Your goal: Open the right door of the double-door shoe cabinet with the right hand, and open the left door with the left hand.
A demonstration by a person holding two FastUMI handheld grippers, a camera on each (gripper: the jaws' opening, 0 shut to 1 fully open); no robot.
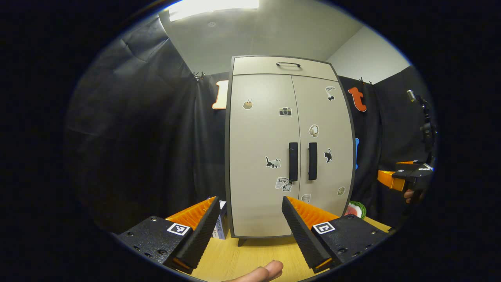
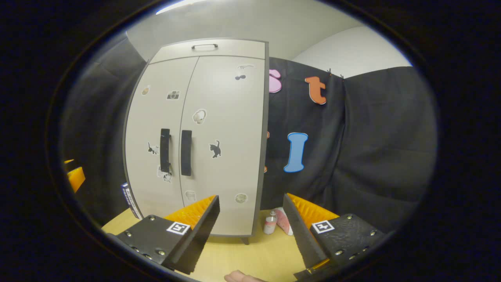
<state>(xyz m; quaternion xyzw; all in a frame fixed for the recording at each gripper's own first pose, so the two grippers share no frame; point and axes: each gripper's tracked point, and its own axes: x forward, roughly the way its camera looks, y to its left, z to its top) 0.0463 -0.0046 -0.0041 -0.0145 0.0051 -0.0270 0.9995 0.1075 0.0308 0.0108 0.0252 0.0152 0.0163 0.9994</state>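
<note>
A beige double-door shoe cabinet [image 1: 258, 133] [image 2: 223, 129] stands upright on a wooden table, both doors shut, stickers on them. Two black vertical handles sit side by side at the middle seam: the left door handle [image 1: 293, 161] [image 2: 164, 150] and the right door handle [image 1: 312, 161] [image 2: 186, 152]. My left gripper [image 1: 250, 203] is open, held back from the cabinet below the left door. My right gripper [image 2: 250, 201] is open too, off the cabinet's lower right corner and short of it. In the left gripper view the right gripper [image 1: 407, 178] shows at the far right, held by a hand.
The wooden table [image 1: 242, 258] [image 2: 254, 250] runs under the cabinet. A small box [image 1: 221, 223] leans at the cabinet's left side. A small can [image 2: 270, 222] and a pink-white item stand at its right. A drawer with a handle [image 1: 288, 64] tops the cabinet. Black cloth walls surround.
</note>
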